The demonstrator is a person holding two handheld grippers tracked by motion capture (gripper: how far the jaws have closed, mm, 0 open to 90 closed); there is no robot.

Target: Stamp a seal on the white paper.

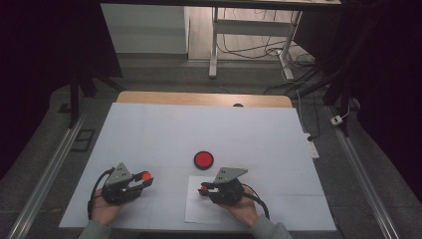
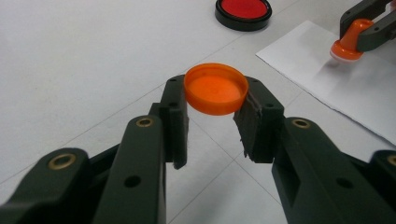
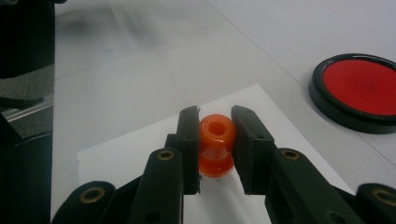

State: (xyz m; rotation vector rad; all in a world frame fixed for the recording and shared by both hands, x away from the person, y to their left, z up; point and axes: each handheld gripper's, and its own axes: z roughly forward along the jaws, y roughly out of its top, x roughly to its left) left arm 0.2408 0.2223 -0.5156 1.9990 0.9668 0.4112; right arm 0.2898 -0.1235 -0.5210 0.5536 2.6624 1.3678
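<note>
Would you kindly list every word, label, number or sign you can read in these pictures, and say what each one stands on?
There is no readable text in any view.
The orange cap held in the left gripper is plain.
The orange stamp in the right gripper bears no lettering on the part seen.
The red ink pad and the white paper show no print.
</note>
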